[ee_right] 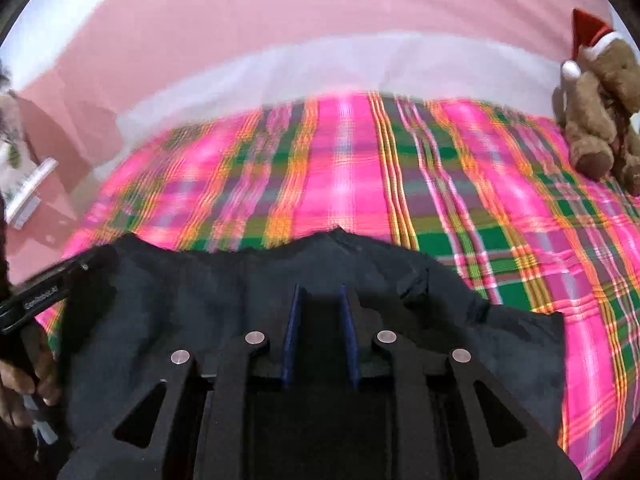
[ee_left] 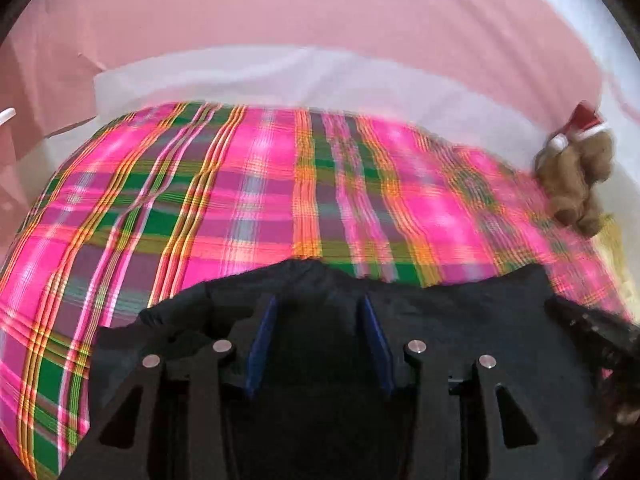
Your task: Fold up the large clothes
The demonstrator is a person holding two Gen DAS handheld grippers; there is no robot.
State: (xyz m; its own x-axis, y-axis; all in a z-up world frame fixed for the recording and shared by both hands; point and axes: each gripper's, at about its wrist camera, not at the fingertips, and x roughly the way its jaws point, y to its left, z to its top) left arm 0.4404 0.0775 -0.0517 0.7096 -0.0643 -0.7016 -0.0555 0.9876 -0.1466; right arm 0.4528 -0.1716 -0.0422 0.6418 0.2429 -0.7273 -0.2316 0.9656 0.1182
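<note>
A dark navy garment (ee_left: 460, 312) lies at the near edge of a bed covered by a pink, green and orange plaid blanket (ee_left: 240, 200). My left gripper (ee_left: 318, 300) sits over the garment with its blue pads apart and dark cloth between them; whether they grip it is unclear. In the right wrist view the same garment (ee_right: 180, 300) spreads across the blanket (ee_right: 400, 180). My right gripper (ee_right: 320, 290) has its pads a narrow gap apart with dark cloth between them. The left gripper's body (ee_right: 36, 300) and the hand holding it show at the left edge.
A brown teddy bear with a red Santa hat (ee_left: 576, 168) sits on the blanket's right side, also seen in the right wrist view (ee_right: 600, 112). A white sheet (ee_left: 280, 76) edges the far side of the bed. A pink wall (ee_left: 280, 8) stands behind.
</note>
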